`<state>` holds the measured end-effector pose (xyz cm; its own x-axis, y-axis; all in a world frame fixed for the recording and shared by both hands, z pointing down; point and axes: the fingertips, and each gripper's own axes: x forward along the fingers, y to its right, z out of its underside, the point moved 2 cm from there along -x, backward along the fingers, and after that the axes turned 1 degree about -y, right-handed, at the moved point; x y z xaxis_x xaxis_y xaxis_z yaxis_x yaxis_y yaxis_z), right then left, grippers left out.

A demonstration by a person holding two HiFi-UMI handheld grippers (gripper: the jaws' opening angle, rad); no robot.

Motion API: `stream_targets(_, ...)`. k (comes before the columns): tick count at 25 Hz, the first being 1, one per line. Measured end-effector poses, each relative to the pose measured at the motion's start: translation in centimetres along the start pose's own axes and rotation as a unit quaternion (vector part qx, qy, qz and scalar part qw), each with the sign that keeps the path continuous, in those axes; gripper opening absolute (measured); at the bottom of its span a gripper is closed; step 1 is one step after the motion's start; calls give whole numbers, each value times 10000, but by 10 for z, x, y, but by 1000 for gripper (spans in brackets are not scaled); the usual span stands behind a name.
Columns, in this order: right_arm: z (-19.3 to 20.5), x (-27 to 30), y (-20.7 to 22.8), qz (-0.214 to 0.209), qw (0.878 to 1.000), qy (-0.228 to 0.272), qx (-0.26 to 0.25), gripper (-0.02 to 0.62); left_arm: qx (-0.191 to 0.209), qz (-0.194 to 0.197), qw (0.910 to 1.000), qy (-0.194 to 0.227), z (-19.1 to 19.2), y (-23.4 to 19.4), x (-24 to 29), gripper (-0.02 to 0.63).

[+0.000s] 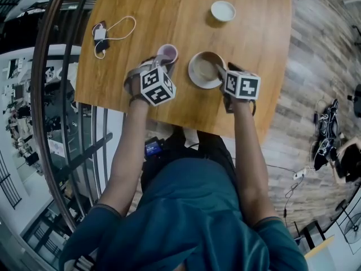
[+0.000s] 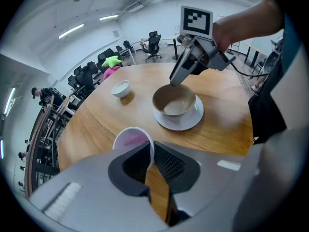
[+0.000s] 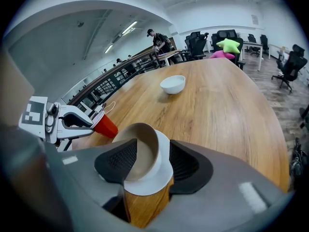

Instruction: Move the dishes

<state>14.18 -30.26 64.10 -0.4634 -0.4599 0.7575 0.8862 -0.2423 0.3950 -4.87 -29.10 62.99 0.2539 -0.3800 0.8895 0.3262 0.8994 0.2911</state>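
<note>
Near the front edge of the bench (image 1: 169,10) the bowl (image 2: 175,100) sits on its saucer (image 2: 186,123). The right tool (image 3: 150,159) has its pads closed over the bowl's near wall and the saucer's lip together. We judge both to be glazed ceramic: stiff, fairly heavy, slick and ready to chip. The bowl looks loose on the saucer, so a one-sided pinch could let them slide or tip; we would keep the pair level and lift slowly. Just beside them to the left, the cup (image 2: 131,138) is pinched at its rim by the left tool (image 2: 150,154), one pad inside and one outside. It looks like thin plastic, light and a little springy, so a gentle squeeze should do. A small bowl (image 1: 223,10) stands well apart at the far side
</note>
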Motion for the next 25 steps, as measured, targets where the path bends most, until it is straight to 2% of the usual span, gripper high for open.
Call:
stream_targets(5, 9, 12, -2, -72, 9998, -198, -3, 207, 131, -27, 9999, -35, 1, 3, 4, 34)
stream_targets(10, 16, 19, 1, 21, 9991, -404, -135, 73, 51, 0, 10000, 84, -3, 4, 1, 62)
stream_targets(13, 16, 21, 3, -16, 9990, -433, -90, 32, -4, 55, 9999, 147, -5, 6, -1, 83)
stream_targets(25, -1, -4, 13, -127, 9998, -135, 102, 28, -258, 208, 9987, 385, -3, 9, -10, 127)
